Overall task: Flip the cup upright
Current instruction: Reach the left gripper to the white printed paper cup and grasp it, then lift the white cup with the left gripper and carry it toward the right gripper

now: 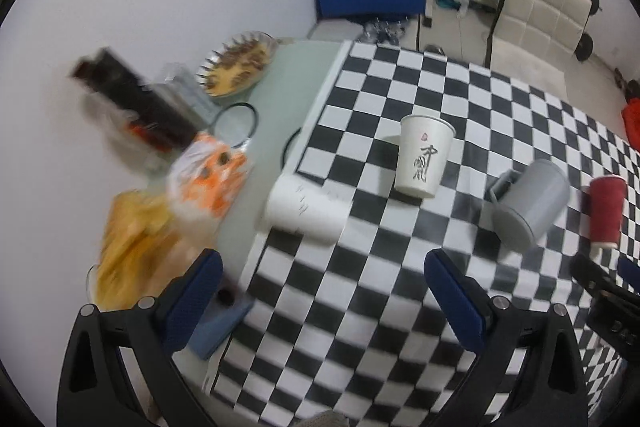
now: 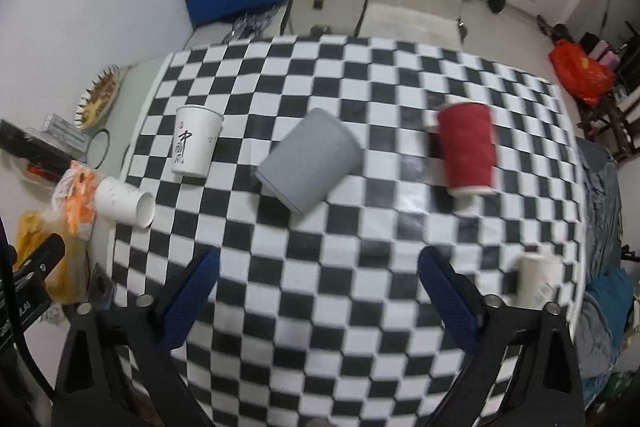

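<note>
Right wrist view: grey cup [image 2: 310,163] is being seen lying tipped at frame centre, long axis running upper right to lower left, ahead of the right gripper [image 2: 318,291], jaws apart. Left gripper [image 1: 322,291] is also being held apart, empty.

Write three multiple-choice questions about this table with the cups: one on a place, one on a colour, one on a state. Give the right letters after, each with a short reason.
1. Where does the plain white paper cup lie?
A. at the left edge of the checkered cloth
B. between the grey cup and the red cup
C. on the cream chair

2. What colour is the cup lying on its side in the middle of the cloth?
A. red
B. grey
C. blue

3. How does the printed white paper cup stand?
A. upright, mouth up
B. upside down
C. on its side

Answers: 1 A, it lies at the cloth's left border; 2 B, the grey cup is tipped over there; 3 A, its open rim is on top.
</note>
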{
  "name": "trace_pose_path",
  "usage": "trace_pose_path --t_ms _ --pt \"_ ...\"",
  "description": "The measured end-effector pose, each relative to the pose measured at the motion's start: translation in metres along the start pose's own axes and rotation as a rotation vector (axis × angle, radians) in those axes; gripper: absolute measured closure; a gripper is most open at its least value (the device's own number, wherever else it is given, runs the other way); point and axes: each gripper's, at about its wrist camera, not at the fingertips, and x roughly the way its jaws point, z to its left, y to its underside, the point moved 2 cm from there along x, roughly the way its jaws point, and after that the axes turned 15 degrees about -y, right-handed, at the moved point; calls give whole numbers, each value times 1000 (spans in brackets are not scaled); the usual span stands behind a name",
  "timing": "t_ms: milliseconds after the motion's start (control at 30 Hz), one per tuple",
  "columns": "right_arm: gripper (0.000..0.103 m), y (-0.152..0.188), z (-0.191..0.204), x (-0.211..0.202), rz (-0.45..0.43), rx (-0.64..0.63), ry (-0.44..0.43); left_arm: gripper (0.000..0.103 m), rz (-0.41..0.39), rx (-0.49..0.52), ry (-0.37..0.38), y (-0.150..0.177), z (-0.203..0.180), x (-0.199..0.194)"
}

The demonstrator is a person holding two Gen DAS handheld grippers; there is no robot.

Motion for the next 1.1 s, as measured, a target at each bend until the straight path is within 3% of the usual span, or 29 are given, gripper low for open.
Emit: trace_pose_path --t_ms 100,233,467,633,733,800,1100 --pt "20 -25 3 39 39 10 -3 0 41 34 35 -23 -19 33" --pt "21 -57 6 76 56 3 20 0 64 75 86 -45 -42 61" --pt "31 -88 -4 98 68 13 51 1 98 136 179 -74 -85 104" --pt "31 -100 -11 102 68 31 68 1 131 211 220 -80 -114 123" --pt "31 -101 -16 103 72 47 68 17 151 242 239 -78 -127 133" --pt "31 -100 -18 102 71 55 70 43 164 248 258 -76 -132 137" --pt "31 -89 -28 84 78 124 35 46 74 214 256 -75 -118 105"
